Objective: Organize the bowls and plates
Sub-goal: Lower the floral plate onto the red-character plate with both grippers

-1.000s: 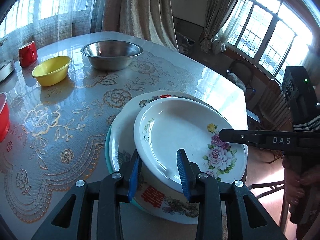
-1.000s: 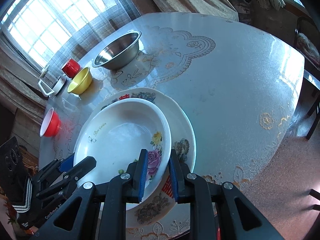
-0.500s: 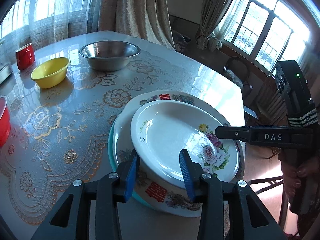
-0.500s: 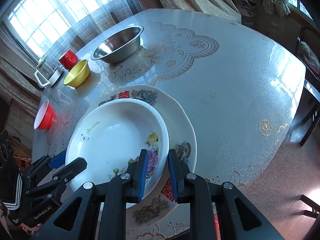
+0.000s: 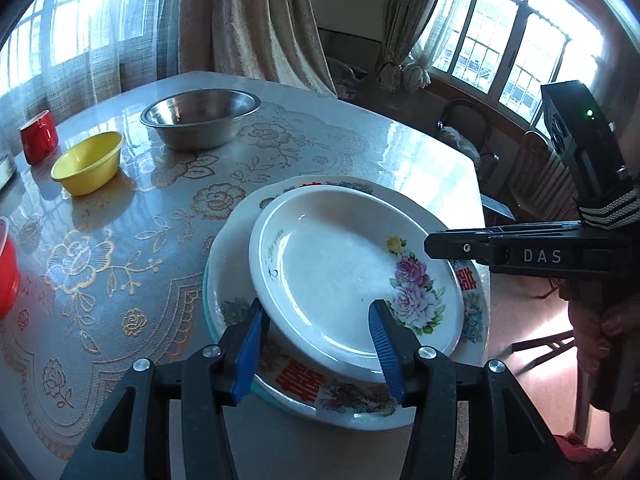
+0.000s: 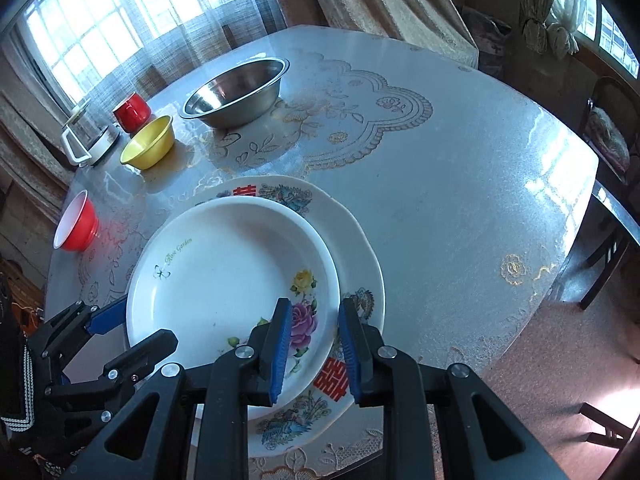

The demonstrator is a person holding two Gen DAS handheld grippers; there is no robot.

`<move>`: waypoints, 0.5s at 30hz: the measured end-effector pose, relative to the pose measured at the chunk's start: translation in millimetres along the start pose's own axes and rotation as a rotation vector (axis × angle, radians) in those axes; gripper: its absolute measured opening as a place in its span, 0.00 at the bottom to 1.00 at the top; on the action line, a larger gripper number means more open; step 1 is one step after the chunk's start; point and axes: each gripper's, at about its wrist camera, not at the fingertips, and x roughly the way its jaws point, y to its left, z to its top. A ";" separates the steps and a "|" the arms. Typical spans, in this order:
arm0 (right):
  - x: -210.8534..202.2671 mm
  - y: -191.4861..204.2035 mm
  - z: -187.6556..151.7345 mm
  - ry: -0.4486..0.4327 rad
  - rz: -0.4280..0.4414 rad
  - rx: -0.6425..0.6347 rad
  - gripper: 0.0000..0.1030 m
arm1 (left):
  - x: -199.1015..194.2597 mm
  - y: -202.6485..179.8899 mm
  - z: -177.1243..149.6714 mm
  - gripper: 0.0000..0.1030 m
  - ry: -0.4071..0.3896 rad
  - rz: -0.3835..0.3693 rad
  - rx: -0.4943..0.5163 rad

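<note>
You are resting the rose plate (image 6: 224, 280) on the stack of larger plates (image 6: 360, 264) at six o'clock on the desk (image 6: 460, 168), its rim between both parted claws, left claw (image 5: 316, 344) and right claw (image 6: 314, 344), while four bowls at eleven o'clock are waiting unsorted.

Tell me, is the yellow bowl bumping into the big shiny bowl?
Apart. In the left wrist view, a strip of flowered tablecloth shows between the yellow bowl and the steel bowl.
</note>
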 end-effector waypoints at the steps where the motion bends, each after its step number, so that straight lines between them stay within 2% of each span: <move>1: -0.8 -0.7 -0.2 -0.009 -0.007 0.002 0.24 | -0.5 -1.1 -0.4 0.56 0.001 -0.011 0.006; 4: -0.9 -0.7 -1.0 -0.016 -0.007 -0.002 0.24 | -1.0 -2.9 0.0 0.57 0.004 -0.011 0.019; 8: 0.7 1.1 -2.7 -0.016 0.007 -0.006 0.23 | -7.8 5.2 3.3 0.57 -0.022 0.023 0.006; 12: 0.0 1.7 -2.1 -0.021 -0.002 -0.012 0.24 | -16.6 22.2 6.1 0.58 -0.053 0.022 -0.052; 15: 0.1 1.5 -2.1 -0.021 -0.001 -0.010 0.24 | -21.0 34.0 7.9 0.58 -0.092 0.052 -0.106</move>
